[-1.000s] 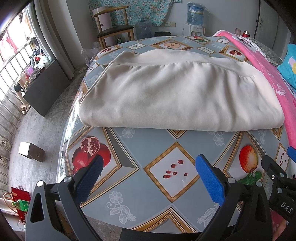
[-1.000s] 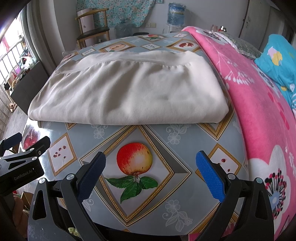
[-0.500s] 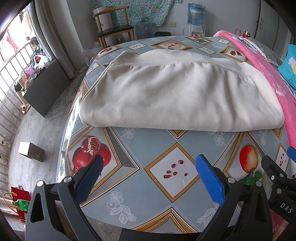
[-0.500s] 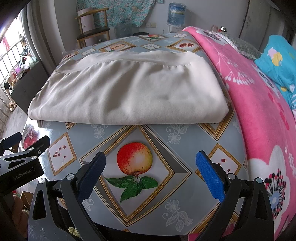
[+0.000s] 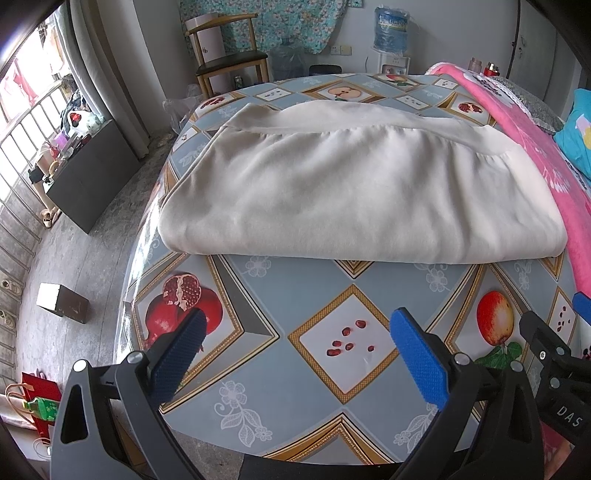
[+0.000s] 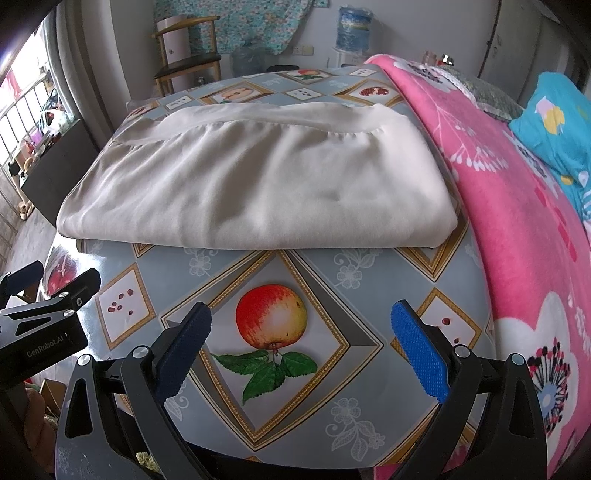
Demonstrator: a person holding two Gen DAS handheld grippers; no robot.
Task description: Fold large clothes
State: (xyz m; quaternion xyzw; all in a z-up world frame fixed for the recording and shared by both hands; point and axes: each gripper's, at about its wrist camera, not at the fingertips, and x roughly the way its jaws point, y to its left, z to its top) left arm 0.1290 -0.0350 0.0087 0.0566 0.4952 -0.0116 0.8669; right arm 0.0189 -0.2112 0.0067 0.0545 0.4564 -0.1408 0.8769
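A large cream garment (image 5: 354,188) (image 6: 255,188) lies folded into a thick rectangle across the middle of the fruit-patterned table cover (image 5: 295,291) (image 6: 207,273). A lighter hem band runs along its far edge. My left gripper (image 5: 295,325) hovers over the near part of the table, short of the garment's near fold, open with nothing between its blue pads. My right gripper (image 6: 301,321) stands open too, above the printed apple, empty. Each gripper's body shows at the edge of the other's view.
A pink flowered blanket (image 6: 517,206) covers the right side, with a blue pillow (image 6: 554,125) behind it. A wooden chair (image 5: 229,62) and a water jug (image 5: 391,27) stand at the far wall. The table's left edge drops to a grey floor with a small box (image 5: 62,302).
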